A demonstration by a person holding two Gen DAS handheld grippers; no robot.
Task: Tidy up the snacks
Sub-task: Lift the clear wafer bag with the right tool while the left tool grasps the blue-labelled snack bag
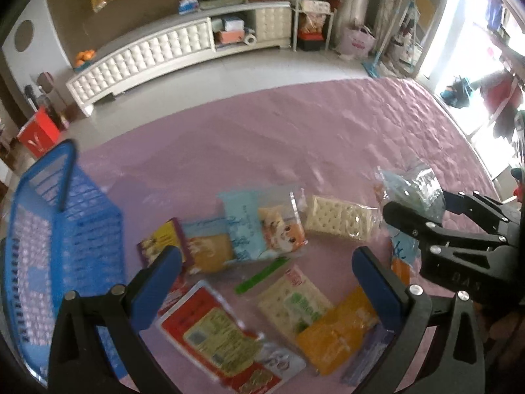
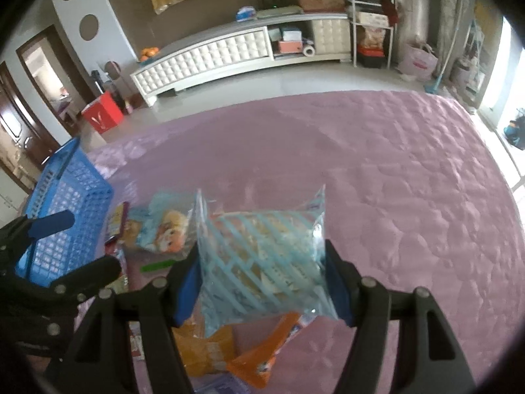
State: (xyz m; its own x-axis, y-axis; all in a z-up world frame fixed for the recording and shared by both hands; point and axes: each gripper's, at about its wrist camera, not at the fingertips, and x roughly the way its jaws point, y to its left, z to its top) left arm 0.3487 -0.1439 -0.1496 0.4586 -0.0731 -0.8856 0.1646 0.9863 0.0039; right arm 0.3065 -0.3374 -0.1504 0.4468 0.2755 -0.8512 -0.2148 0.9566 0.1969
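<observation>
Fingers (image 2: pixel 338 282) of the right gripper (image 2: pixel 264 287) clench a clear crinkly snack packet with pale-blue lattice print (image 2: pixel 262 259), lifted off the pink quilted bed (image 2: pixel 393 170), likely for the blue plastic lattice basket (image 2: pixel 70 203) at far left. Left gripper (image 1: pixel 265 282) hangs released over loose packets, whose blurred labels cannot be read.

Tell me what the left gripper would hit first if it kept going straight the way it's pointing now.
Probably the clear cracker packet with the green label, lying between the open left gripper fingers on the pink cloth. Depth is unclear, so the green strip could come first.
</observation>
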